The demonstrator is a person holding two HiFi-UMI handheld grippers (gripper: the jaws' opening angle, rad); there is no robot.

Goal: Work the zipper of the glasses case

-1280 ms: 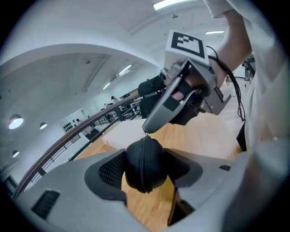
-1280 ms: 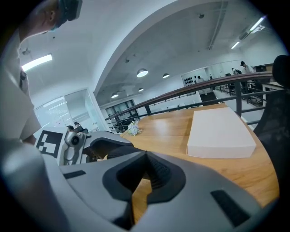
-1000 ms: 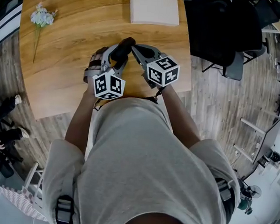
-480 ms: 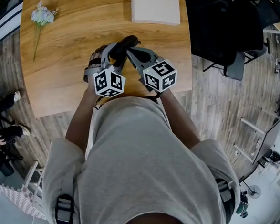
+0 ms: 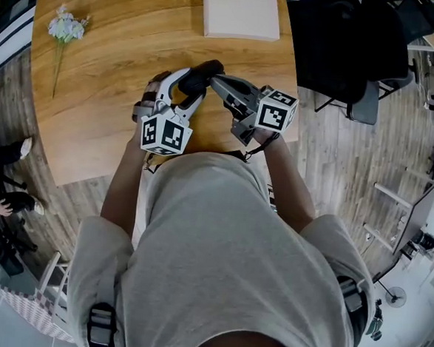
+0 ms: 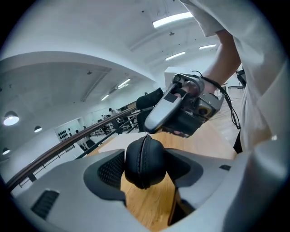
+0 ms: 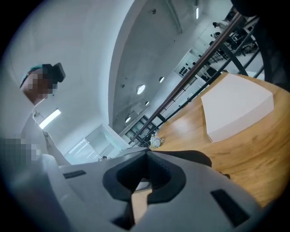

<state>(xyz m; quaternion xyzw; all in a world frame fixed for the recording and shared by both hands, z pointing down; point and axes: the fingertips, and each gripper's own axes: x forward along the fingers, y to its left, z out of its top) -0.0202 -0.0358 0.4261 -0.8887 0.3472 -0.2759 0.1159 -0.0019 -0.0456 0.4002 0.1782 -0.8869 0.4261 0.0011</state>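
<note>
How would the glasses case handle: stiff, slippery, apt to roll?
The case is probably semi-rigid: it holds its rounded shape between the left gripper's jaws. Its smooth domed shell might twist or slip when its zipper is tugged.

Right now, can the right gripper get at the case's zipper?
Probably yes. The left gripper holds the glasses case steady, and the right gripper has its shut tips at the top end of the zipper, with nothing in the way. Whether they pinch the pull is unclear.

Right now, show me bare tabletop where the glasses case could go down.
Free: the wide stretch of light wooden table between the pale flower sprig and the flat white box. Crowded: the near edge, around the black zipped glasses case.
</note>
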